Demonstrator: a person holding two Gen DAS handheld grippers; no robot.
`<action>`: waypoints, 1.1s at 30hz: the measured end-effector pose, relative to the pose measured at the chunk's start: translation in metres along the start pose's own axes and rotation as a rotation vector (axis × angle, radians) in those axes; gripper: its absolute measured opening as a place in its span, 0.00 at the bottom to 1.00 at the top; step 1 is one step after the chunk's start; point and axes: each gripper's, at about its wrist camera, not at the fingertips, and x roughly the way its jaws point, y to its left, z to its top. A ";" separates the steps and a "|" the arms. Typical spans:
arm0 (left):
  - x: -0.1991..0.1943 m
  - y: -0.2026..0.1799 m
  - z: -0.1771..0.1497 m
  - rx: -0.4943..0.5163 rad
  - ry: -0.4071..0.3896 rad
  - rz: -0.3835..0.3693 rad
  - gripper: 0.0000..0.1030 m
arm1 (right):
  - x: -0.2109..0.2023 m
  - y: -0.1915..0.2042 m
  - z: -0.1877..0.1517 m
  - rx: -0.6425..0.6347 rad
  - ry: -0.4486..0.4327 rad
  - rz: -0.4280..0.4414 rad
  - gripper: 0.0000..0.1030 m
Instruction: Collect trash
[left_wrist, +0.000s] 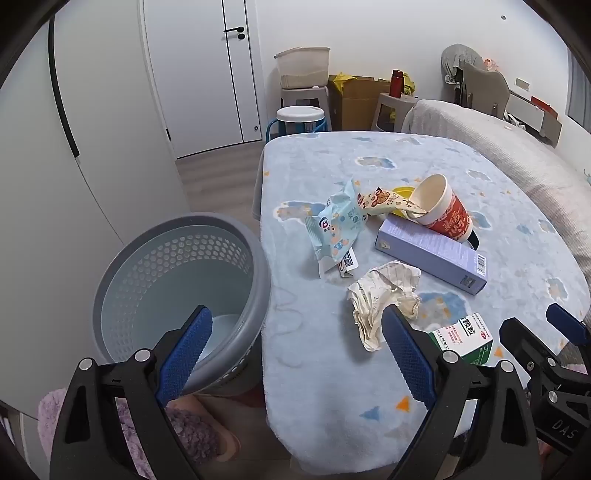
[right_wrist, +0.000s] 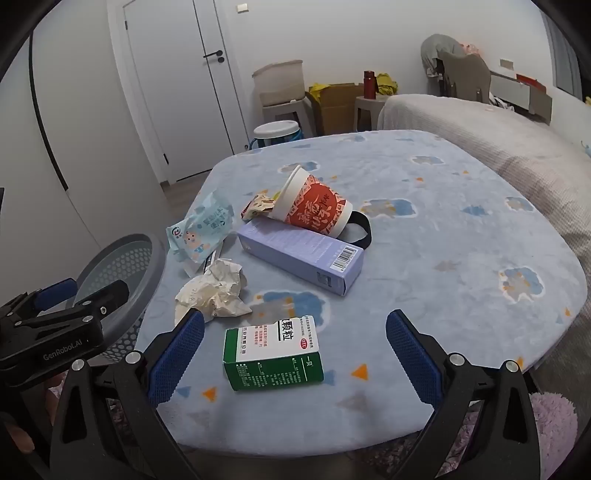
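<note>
We see the trash scattered on the tabletop (right_wrist: 424, 258): a green-and-white box (right_wrist: 273, 356) lies nearest, between our right tongs (right_wrist: 295, 354), spread wide and empty. The crumpled paper (left_wrist: 380, 302) sits just beyond our left tongs (left_wrist: 295, 354), also wide apart, holding nothing. The grey bin (left_wrist: 177, 295) stands left, beside the tabletop.

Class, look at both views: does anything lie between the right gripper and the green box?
Nothing visible does. The green box lies on the table just ahead of the open right gripper, with only bare cloth between; the crumpled paper sits off to its left.
</note>
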 end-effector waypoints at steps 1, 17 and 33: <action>0.000 0.000 0.000 -0.001 0.001 0.002 0.86 | 0.000 0.000 0.000 0.001 0.001 0.001 0.94; -0.013 0.002 -0.003 -0.004 -0.023 -0.008 0.86 | -0.011 0.004 -0.002 -0.004 -0.016 0.002 0.94; -0.032 0.010 -0.017 -0.028 -0.036 -0.009 0.86 | -0.032 0.007 -0.010 -0.010 -0.044 0.024 0.94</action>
